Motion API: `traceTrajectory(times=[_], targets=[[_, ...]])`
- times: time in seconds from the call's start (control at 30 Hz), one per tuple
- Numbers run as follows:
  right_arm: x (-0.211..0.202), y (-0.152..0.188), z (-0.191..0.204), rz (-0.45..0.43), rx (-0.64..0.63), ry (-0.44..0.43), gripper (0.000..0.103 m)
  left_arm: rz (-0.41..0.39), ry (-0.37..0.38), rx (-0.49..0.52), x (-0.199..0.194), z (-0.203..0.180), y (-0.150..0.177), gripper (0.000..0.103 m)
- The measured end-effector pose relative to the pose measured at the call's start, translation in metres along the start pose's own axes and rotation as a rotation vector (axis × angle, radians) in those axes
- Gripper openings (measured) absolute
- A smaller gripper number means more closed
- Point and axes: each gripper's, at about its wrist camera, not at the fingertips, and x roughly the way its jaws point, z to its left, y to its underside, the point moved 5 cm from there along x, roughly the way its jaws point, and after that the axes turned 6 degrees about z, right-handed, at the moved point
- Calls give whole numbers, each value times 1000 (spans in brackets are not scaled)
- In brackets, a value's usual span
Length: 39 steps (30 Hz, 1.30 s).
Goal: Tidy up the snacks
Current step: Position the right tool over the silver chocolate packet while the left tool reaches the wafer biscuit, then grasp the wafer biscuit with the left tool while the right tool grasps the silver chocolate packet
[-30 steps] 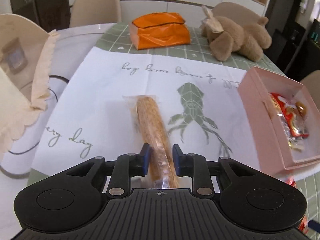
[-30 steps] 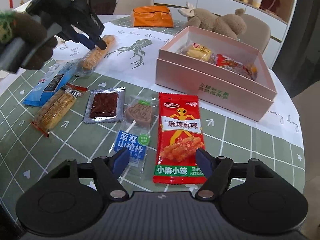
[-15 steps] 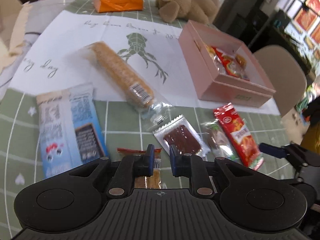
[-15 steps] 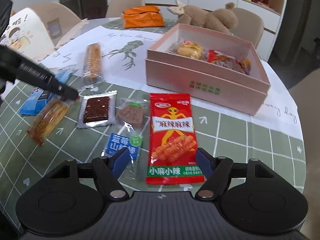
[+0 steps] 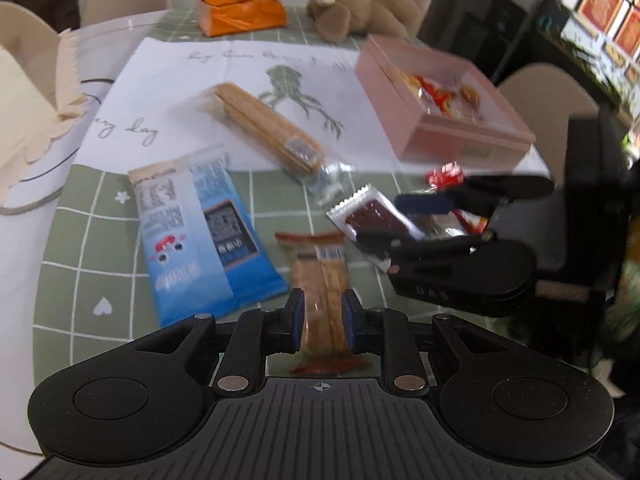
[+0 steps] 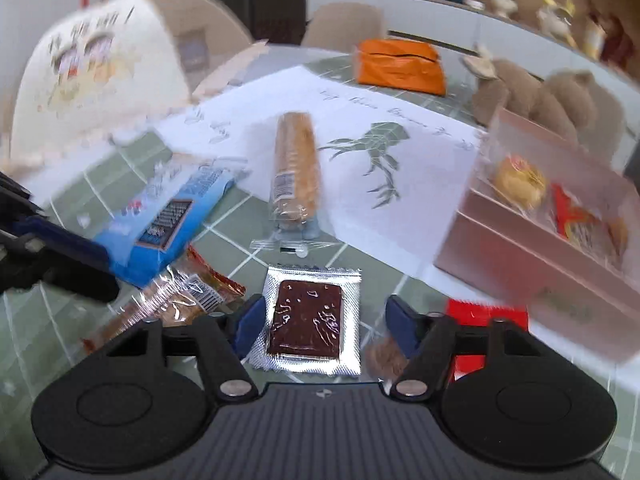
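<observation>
- Left gripper [image 5: 322,326] is clenched on a clear-wrapped cracker bar [image 5: 322,280] lying at 6 o'clock on the bench [image 5: 68,240].
- Right gripper [image 6: 322,326] is closing, released, straddling a silver packet [image 6: 308,316].
- Pink box [image 5: 468,136] sits at 2 o'clock.

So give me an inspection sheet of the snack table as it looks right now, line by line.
Surface: green grid tablecloth with a white printed mat over it.
Job's things: pink box already holding snacks; long cracker pack, blue packet, silver sachet, small cracker pack, red packet loose on the table.
Clutter: orange pouch, plush toy.
Grippers: left claw shut on the small cracker pack; right claw closing around the silver sachet, pads not yet touching.
Cables: nothing seen.
Surroundings: beige chairs, shelves behind.
</observation>
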Motion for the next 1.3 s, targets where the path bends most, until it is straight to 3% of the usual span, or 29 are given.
traceTrajectory(times=[0.17,0.37,0.47,0.57,0.6,0.63,0.73,0.83,0.93,0.97,1.07,1.17,1.3], targets=[[-14,15,-4,38,10,-12,47,9,-50,60,18,-15,-1,26],[-39,54,-34,40,130,72,47,-23,-35,110,34,-33,-21,26],[-46,69,-41,23,196,56,50,-26,-23,165,41,-44,-29,28],[-47,74,-37,4,195,72,57,-18,12,204,46,-54,-34,35],[-46,74,-35,6,194,68,69,-20,12,211,47,-56,-36,35],[-44,75,-33,5,188,66,73,-23,3,211,49,-56,-38,35],[-42,75,-29,-5,185,68,81,-20,-54,150,54,-47,-48,35],[-41,76,-29,-5,185,64,86,-29,-22,31,51,-31,-53,35],[-39,78,-28,-6,180,58,96,-108,15,-55,31,-13,-57,36],[-37,78,-28,-2,176,53,102,-142,-2,-96,23,-1,-58,36],[-37,78,-27,-8,174,55,103,-198,-115,-228,8,44,-59,34],[-37,78,-27,-13,174,55,103,-169,-181,-347,10,84,-54,34],[-37,79,-26,-14,174,55,103,-94,-183,-338,26,92,-48,36]])
